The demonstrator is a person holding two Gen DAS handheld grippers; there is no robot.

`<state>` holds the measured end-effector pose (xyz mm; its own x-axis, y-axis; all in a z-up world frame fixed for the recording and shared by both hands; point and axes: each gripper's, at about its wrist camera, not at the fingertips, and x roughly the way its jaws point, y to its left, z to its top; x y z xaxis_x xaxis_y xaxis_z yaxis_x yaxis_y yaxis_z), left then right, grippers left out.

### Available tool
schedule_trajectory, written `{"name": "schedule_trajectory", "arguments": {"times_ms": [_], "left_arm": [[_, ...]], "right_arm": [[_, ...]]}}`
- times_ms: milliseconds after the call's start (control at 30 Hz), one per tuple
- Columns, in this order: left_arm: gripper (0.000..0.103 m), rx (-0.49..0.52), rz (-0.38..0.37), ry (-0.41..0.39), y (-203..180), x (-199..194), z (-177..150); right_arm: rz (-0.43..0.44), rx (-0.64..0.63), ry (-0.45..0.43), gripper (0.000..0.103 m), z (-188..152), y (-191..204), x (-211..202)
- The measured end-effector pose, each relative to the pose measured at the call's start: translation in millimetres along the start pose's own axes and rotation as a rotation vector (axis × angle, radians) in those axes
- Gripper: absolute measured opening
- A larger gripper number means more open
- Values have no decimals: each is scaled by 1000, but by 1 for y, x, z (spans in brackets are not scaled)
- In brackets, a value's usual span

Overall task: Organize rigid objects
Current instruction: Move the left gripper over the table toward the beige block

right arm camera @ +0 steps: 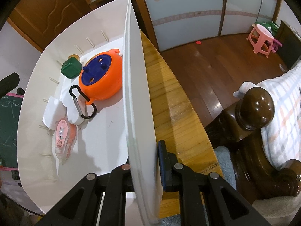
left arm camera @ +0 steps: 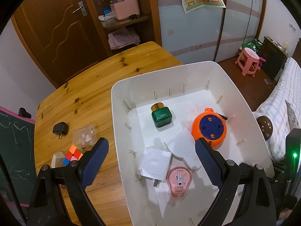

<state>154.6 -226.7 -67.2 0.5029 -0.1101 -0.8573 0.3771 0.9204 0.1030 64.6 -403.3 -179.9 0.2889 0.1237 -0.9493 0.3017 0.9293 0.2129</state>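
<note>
A white plastic bin point(left arm camera: 120, 98) stands on the wooden table point(left arm camera: 90, 86). Inside lie a green bottle with a gold cap point(left arm camera: 161, 115), an orange and blue round toy point(left arm camera: 208, 130), a white plug adapter point(left arm camera: 156, 163), a pink correction-tape dispenser point(left arm camera: 179, 182) and a black carabiner point(right arm camera: 82, 103). My left gripper point(left arm camera: 150, 143) hangs open above the bin's near left part with nothing between its fingers. My right gripper point(right arm camera: 148, 162) is shut on the bin's right wall point(right arm camera: 137, 94); one blue pad point(right arm camera: 163, 162) shows outside, and the wall hides the other.
On the table left of the bin lie a black charger point(left arm camera: 60, 129), a clear plastic box point(left arm camera: 85, 136), a colourful puzzle cube point(left arm camera: 74, 153) and a small white object point(left arm camera: 56, 160). A bed with a dark wooden post point(right arm camera: 255, 109) stands to the right, a pink stool point(right arm camera: 261, 37) beyond.
</note>
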Motion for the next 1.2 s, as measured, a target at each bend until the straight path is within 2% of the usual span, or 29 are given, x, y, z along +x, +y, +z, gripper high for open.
{"name": "schedule_trajectory", "arguments": {"times_ms": [233, 333, 533, 833, 1200], "left_arm": [[95, -17, -2, 112, -3, 35, 2], [95, -16, -7, 118, -4, 37, -2], [95, -9, 35, 74, 4, 24, -8], [95, -29, 90, 30, 44, -13, -30], [95, -202, 192, -35, 142, -62, -61]], "right_arm": [[-19, -4, 5, 14, 1, 6, 0], [-20, -5, 7, 14, 2, 7, -1], [-24, -13, 13, 14, 3, 9, -1], [-42, -19, 23, 14, 4, 12, -1], [-85, -7, 44, 14, 7, 15, 0]]}}
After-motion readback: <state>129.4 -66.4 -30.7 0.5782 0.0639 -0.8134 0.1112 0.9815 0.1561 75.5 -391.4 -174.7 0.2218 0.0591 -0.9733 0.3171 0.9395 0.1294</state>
